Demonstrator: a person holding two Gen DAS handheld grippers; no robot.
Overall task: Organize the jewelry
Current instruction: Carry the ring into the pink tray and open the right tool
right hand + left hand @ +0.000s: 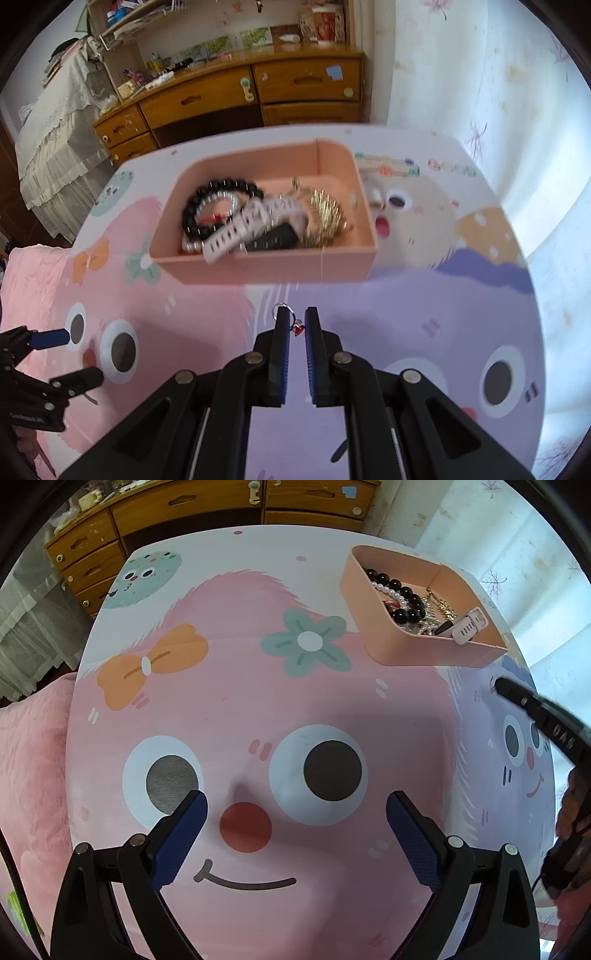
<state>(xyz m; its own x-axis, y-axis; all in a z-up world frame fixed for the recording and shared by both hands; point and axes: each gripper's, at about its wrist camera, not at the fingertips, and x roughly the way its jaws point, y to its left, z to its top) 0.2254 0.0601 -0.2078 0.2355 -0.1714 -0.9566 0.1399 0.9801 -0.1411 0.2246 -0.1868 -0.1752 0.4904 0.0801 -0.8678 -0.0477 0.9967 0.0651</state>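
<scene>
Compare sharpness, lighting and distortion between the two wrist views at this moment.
Left wrist view: sharp on the tabletop and pink box; the right gripper is smeared; soft gripper shadow near the cartoon nose; strong fisheye curvature.
Right wrist view: motion blur across the box and jewelry; small ring between the fingertips; bright washed-out wall at right.

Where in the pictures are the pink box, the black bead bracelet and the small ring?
pink box (273, 267): right wrist view, on its near front wall.
black bead bracelet (190, 214): right wrist view, on its left beads.
small ring (291, 318): right wrist view, on its right arc, between the right gripper's (296, 325) fingers.
</scene>
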